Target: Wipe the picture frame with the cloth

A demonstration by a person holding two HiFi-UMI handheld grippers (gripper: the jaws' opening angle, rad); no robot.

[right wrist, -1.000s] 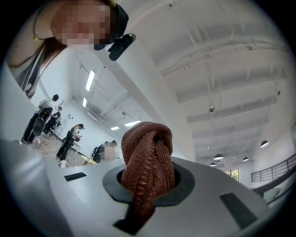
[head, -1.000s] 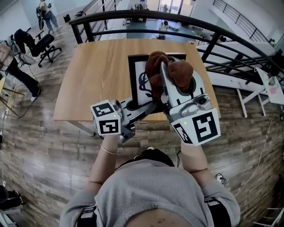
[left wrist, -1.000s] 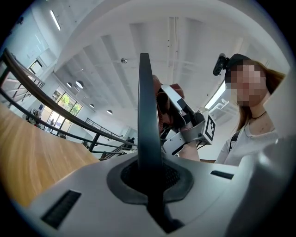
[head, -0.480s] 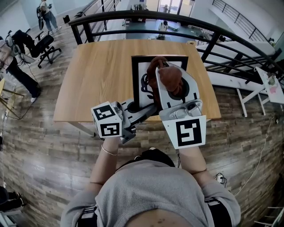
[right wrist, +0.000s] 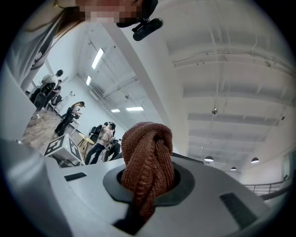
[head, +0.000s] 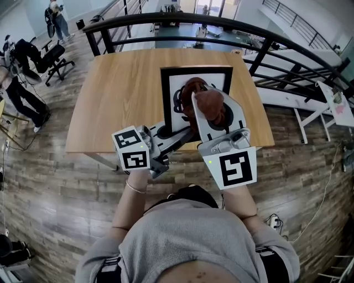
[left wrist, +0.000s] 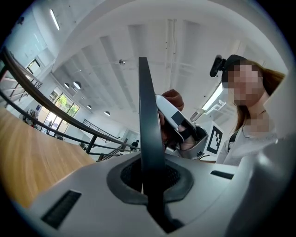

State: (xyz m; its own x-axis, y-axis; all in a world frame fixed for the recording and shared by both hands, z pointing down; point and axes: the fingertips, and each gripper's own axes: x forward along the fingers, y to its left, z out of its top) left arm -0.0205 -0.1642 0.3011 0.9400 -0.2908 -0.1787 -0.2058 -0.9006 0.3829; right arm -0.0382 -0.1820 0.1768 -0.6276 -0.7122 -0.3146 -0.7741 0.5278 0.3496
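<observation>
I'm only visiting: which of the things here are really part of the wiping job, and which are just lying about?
Part of the job:
- picture frame, clamped in the left gripper
- brown cloth, bunched in the right gripper

Just around:
- wooden table
- black railing
- office chair
- people in the background

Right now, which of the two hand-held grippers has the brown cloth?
The right hand-held gripper: the brown cloth is bunched between its jaws. The left hand-held gripper clamps the picture frame by its edge.
</observation>
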